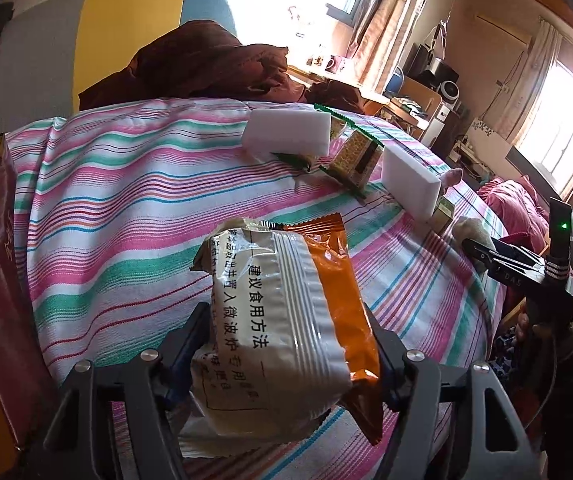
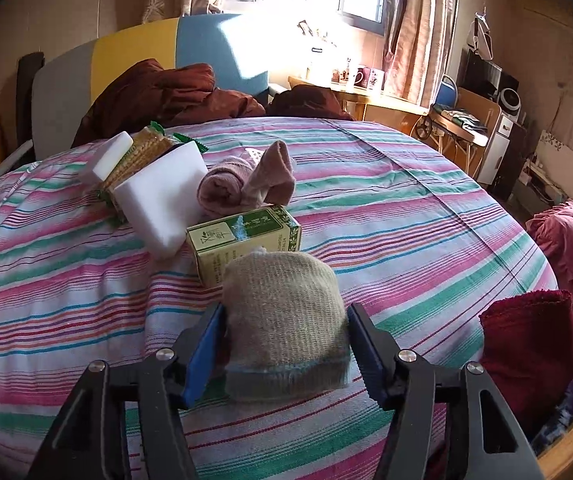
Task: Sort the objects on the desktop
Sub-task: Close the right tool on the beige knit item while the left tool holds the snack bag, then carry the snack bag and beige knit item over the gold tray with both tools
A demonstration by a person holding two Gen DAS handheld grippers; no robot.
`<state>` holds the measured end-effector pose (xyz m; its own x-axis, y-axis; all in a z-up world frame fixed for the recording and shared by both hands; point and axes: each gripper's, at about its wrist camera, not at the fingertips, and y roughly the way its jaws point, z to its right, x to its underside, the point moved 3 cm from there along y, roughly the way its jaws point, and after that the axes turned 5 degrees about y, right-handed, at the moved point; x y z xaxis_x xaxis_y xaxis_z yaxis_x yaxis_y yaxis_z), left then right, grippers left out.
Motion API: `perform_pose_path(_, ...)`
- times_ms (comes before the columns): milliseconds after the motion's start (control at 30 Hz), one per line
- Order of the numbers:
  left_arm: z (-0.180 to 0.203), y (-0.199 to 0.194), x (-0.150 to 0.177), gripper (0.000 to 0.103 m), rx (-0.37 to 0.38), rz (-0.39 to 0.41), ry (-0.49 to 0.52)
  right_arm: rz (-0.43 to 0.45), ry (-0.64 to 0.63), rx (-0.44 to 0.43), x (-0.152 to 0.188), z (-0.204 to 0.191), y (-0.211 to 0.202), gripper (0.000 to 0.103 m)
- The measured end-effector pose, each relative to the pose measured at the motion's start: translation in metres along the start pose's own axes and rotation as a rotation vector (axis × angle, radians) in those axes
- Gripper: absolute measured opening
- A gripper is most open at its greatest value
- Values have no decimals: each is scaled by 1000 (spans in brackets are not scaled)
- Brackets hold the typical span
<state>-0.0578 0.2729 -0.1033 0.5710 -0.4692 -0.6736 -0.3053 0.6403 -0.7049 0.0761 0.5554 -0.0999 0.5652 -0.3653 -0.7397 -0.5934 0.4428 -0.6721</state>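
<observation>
Bedcover is soft and lumpy, so anything put down past the fingers may be tipping or sliding. White sponges and cracker packs are leaning on each other far ahead of the right fingers; a bump may be knocking them over. Snack bag is sitting squeezed between the left fingers; slick wrap may be slipping out. Rolled sock is sitting between the right fingers, which are touching its sides; I cannot tell if they are squeezing it.
</observation>
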Motion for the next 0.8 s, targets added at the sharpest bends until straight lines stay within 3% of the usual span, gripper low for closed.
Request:
perform_pose_path(200, 0, -4, 1, 68, -11, 11, 8, 10, -8, 3, 1, -2, -4, 59)
perform_pose_path(500, 1, -16, 5, 66, -24, 37, 18, 33, 18, -71, 3, -13, -26, 58)
perform_pose_path(667, 5, -33, 8, 66, -27, 58, 16, 58, 8, -150, 2, -33, -47, 58)
perform_pose_path(800, 6, -54, 11, 66, -29, 84, 7, 74, -16, -274, -4, -70, -61, 58)
